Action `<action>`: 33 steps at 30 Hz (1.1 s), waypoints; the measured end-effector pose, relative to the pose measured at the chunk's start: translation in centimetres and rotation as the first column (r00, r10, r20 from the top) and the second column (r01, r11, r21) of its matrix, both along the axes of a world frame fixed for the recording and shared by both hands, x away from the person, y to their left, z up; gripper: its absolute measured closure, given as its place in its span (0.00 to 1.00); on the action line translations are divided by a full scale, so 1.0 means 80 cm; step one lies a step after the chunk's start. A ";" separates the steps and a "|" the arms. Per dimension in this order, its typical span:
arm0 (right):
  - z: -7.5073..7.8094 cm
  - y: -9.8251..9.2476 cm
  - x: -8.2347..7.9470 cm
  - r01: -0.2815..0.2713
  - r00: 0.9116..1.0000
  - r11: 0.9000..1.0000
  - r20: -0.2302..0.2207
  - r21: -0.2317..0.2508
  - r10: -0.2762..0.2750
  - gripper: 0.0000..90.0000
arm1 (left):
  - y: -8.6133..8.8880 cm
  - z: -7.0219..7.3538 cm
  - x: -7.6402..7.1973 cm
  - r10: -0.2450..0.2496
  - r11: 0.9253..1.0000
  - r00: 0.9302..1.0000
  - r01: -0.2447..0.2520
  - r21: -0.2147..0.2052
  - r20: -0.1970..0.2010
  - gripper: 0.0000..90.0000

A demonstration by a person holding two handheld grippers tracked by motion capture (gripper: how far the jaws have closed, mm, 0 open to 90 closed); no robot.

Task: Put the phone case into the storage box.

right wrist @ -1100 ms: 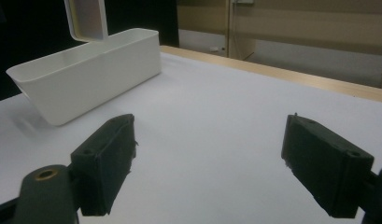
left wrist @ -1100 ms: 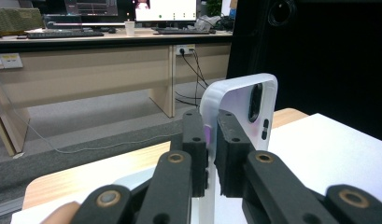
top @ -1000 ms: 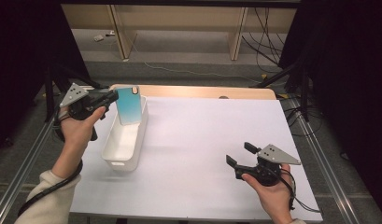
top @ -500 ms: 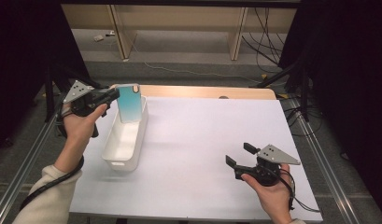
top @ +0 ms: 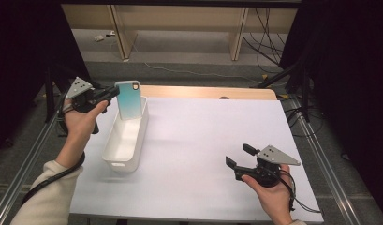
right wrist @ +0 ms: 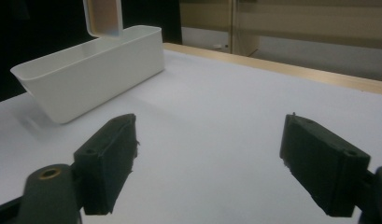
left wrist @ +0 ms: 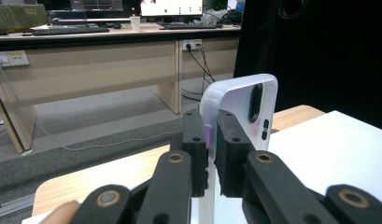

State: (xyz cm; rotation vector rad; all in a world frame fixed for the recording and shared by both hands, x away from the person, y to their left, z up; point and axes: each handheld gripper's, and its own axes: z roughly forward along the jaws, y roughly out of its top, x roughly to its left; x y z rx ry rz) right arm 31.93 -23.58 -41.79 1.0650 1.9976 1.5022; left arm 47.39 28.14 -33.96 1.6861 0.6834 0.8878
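Teal-backed phone case [top: 129,99], 1 item, with a pale rim and a camera cut-out near 1 corner. Position: held upright above the far end of the white plastic bin [top: 126,140], its lower edge at or just inside the bin's rim; whether it touches the bin cannot be told. In the left gripper view the inner face reads white [left wrist: 244,109].

Left gripper [top: 108,94]: jaws closed on the case, pinching 1 long edge between the 2 black pads [left wrist: 196,140]. Grip sits off-centre, on the side wall, not across the back.

Right gripper [top: 239,156]: jaws spread wide with nothing between them, over the white table sheet [top: 217,136] near the front right, well apart from the bin.

Handling, judged:
- Weight: light; an empty shell, no phone inside.
- Stiffness: likely a flexible or semi-rigid plastic; the thin side wall may bow under a hard pinch.
- Surface: smooth, probably slippery against flat pads; an edge hold could let it swing or twist.
- Fragility: low; a short drop into the bin should do no harm.
- Best hold: mid-length of a long edge, pads spanning rim and back, clear of the camera cut-out.
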 end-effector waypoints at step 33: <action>-0.001 -0.001 0.000 0.013 1.000 1.000 -0.011 -0.006 -0.013 0.22 | 0.007 0.001 0.021 0.017 0.999 1.000 -0.017 0.030 0.000 0.92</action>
